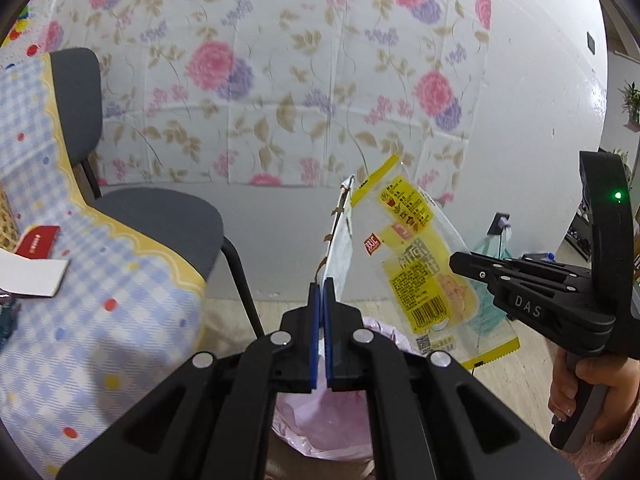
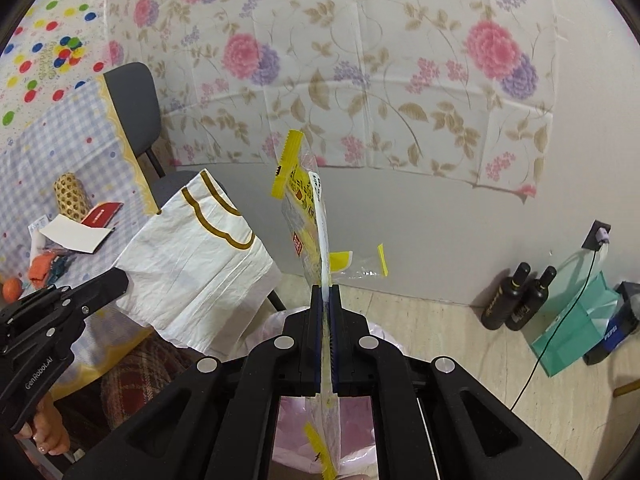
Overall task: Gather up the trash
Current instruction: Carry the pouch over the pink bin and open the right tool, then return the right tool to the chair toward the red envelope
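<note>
Your left gripper (image 1: 322,280) is clenched on a limp white napkin (image 2: 192,260); your right gripper (image 2: 326,288) pinches the light, slippery yellow wrapper (image 1: 424,264). Both hang above the pink-lined bin (image 1: 320,428). Grip well inside each edge, since either could slide free.

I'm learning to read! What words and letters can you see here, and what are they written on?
"DAS": on the side of the right gripper.
"GenRobot.AI": on the side of the left gripper.
"PEPSI": on the dark blue pack on the floor by the green bag.
Yellow wrapper: printed text and a barcode, too small to read.
Red card: white print, too blurred.
Black bottles: gold labels, unreadable.
</note>
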`<state>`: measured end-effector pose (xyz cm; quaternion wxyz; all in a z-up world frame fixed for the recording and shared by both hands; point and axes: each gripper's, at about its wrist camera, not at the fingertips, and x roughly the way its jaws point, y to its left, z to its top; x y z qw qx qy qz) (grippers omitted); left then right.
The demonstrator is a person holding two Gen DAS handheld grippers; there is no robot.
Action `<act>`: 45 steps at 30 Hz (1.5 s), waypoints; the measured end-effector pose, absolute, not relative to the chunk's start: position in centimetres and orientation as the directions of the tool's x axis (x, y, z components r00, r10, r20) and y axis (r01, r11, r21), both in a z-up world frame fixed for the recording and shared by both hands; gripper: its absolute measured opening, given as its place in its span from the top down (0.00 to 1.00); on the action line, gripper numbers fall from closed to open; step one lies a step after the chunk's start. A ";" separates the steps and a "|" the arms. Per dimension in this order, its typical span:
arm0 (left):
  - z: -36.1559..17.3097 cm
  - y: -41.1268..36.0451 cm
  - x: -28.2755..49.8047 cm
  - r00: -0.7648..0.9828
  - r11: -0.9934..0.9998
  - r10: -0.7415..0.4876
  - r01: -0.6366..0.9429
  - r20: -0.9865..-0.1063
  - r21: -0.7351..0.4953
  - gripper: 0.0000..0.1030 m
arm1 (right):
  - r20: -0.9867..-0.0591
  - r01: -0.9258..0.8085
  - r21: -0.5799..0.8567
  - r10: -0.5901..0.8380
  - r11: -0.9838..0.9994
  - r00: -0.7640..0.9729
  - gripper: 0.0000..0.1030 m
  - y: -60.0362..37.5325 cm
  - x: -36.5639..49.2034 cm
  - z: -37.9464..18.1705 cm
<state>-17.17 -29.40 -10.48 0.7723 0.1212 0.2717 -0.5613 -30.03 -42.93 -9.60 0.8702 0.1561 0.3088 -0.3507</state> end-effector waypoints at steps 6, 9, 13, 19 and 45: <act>-12.1 -30.6 -16.6 0.211 0.351 -0.766 0.929 -0.608 -0.118 0.83 | -0.695 0.714 0.060 -0.485 0.697 0.531 0.83 -44.6 -29.5 -12.2; -12.3 -30.2 -15.7 0.231 0.381 -0.758 0.916 -0.610 -0.126 0.61 | -0.705 0.718 0.048 -0.485 0.694 0.517 0.70 -44.7 -29.3 -13.0; -11.7 -29.3 -14.5 0.269 0.419 -0.750 0.900 -0.604 -0.119 0.60 | -0.697 0.718 0.054 -0.488 0.694 0.525 0.70 -44.6 -29.2 -12.5; -9.4 -26.5 -12.2 0.427 0.536 -0.700 0.844 -0.572 -0.026 0.54 | -0.644 0.691 0.079 -0.492 0.719 0.586 0.70 -44.1 -28.3 -9.9; -4.9 -3.3 -0.7 0.821 0.946 -0.273 0.323 -0.501 0.014 0.39 | -0.603 0.232 0.034 -0.165 0.972 0.780 0.56 -31.5 -8.6 -6.0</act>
